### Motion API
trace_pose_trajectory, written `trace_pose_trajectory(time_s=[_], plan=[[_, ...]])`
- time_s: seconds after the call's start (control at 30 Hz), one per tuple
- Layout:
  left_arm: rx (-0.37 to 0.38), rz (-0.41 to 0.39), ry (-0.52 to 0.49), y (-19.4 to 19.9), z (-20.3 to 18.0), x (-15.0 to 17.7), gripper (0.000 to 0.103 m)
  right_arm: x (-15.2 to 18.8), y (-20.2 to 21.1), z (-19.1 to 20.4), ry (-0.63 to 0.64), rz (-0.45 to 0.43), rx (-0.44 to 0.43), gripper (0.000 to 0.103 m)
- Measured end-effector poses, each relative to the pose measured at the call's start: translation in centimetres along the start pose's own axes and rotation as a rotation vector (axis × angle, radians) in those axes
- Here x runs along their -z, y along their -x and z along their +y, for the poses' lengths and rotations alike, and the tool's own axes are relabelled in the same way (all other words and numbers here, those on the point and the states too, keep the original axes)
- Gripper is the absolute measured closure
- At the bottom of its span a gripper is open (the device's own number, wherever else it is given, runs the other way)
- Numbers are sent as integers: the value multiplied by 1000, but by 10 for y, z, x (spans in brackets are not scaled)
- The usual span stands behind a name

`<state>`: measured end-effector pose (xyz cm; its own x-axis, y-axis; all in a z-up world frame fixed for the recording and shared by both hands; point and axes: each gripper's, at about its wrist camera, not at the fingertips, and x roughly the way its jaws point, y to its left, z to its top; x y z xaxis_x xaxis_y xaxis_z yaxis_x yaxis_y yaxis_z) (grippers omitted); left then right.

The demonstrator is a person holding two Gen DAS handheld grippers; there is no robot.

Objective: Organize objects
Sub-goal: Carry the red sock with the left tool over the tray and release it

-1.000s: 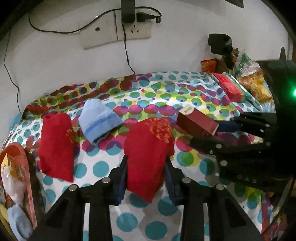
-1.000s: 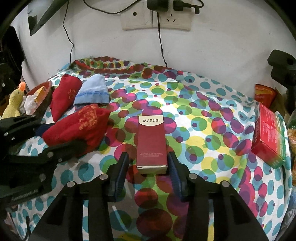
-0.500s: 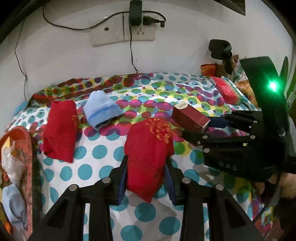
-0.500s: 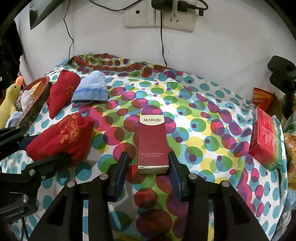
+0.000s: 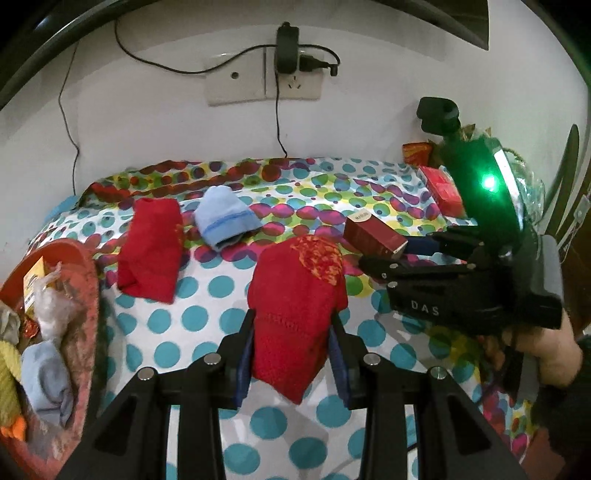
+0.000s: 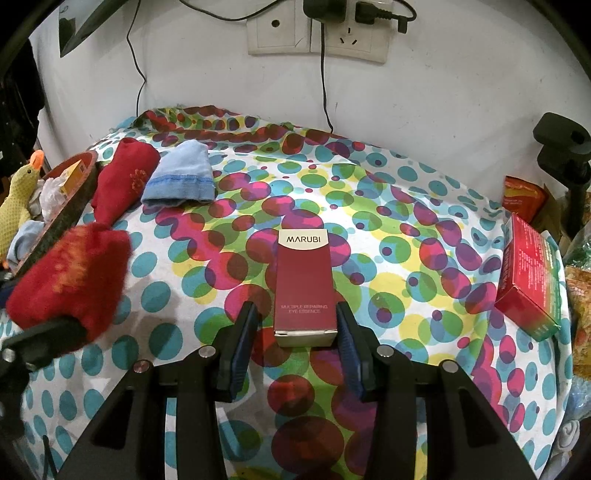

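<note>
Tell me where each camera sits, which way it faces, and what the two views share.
Left wrist: rides on the left gripper, looking forward and down over its fingers, which clamp a red sock; the right gripper and the hand holding it show at right.
Right wrist: rides on the right gripper, facing the wall, its fingers around the Marubi box; the left gripper's black frame shows at lower left.
Shared: dotted cloth, blue sock, red tray, wall socket.
</note>
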<state>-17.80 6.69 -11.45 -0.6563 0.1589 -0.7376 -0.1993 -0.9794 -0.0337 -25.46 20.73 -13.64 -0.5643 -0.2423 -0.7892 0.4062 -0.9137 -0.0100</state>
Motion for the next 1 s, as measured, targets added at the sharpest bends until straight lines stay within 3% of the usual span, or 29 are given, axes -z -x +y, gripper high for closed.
trace_pose_trajectory(time_s=[0.3,0.63,1.0], plan=[[-72,-19,30,26,19,9,67,0,0,0,-1,0,-2,62],[-95,-45,94,60,47,14,67,0,-1,-1,0,0,3,62],[-174,-78,196,93,105,20,67,-1,-1,-1,1,0,3,62]])
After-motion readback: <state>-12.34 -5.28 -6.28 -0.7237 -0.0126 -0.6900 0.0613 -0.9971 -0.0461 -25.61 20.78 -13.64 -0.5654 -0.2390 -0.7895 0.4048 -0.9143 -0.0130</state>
